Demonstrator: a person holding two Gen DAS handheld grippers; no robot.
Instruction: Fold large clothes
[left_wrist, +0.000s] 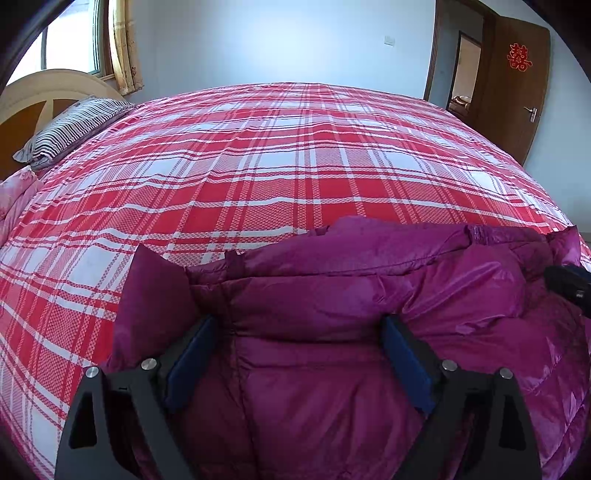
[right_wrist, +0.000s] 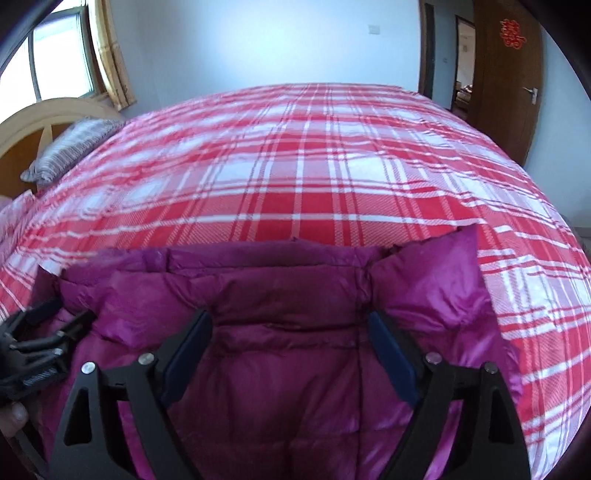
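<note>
A shiny magenta puffer jacket (left_wrist: 369, 288) (right_wrist: 280, 291) lies bunched into a thick bundle at the near edge of the bed. My left gripper (left_wrist: 300, 321) hovers over the jacket's left part with its jaws wide open, and the padded fabric bulges between the blue pads without being pinched. My right gripper (right_wrist: 288, 315) stands open the same way over the jacket's right part. Each view catches the other gripper at its edge: the right one (left_wrist: 569, 288) and the left one (right_wrist: 40, 343). A fingertip of the person's hand (right_wrist: 14, 413) shows at the lower left.
The bed carries a red and white plaid sheet (left_wrist: 258, 166) (right_wrist: 295, 177) stretching far ahead. A striped pillow (left_wrist: 74, 125) and a pink quilt (left_wrist: 14, 195) lie by the headboard (left_wrist: 22, 96) at the left. An open brown door (left_wrist: 517, 74) stands at the back right.
</note>
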